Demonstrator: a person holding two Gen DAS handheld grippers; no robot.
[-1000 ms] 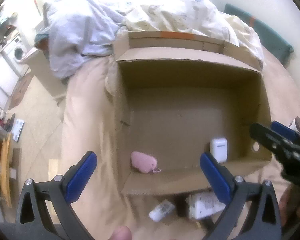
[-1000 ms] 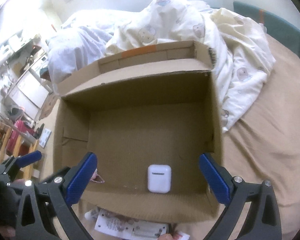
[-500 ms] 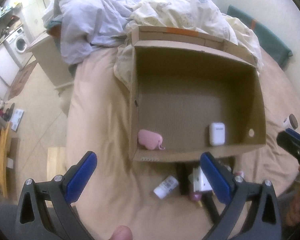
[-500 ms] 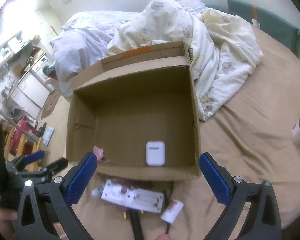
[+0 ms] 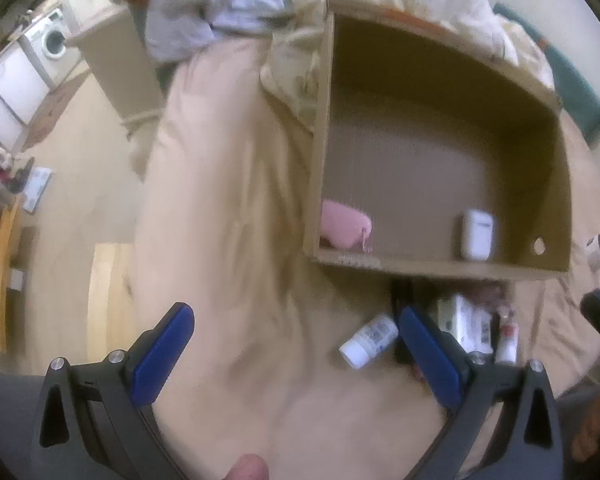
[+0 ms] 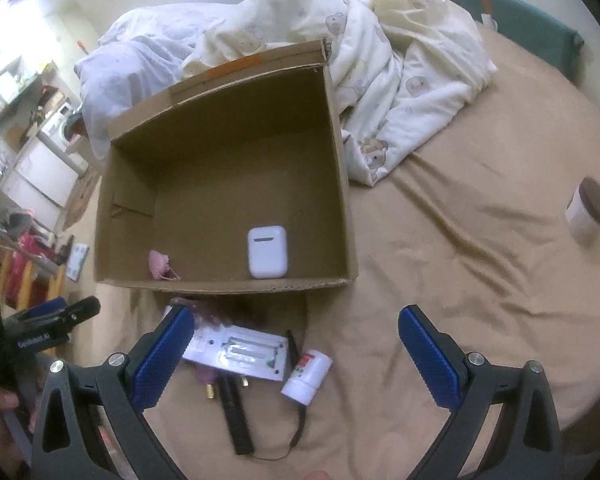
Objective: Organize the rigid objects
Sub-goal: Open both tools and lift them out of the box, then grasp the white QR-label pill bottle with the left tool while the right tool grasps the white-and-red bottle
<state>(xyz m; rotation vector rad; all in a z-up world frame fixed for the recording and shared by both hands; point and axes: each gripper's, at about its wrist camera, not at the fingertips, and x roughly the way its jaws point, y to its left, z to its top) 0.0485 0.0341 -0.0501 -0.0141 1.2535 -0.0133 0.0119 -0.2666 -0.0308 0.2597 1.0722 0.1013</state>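
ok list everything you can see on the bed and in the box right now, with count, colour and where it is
cardboard box: one, brown, open, on the bed
earbud case: one, white, inside the box by its near wall
pink item: one, inside the box, near-left corner
white flat pack: one, on the bed in front of the box
small bottle: one, white with a red label, right of the pack
black stick-shaped item: one, lying below the pack
jar: one, white with a brown lid, far right on the bed
duvets: cream and pale blue, bunched behind the box
bed sheet: tan
left hand-held gripper: blue pads, open
right hand-held gripper: blue pads, open
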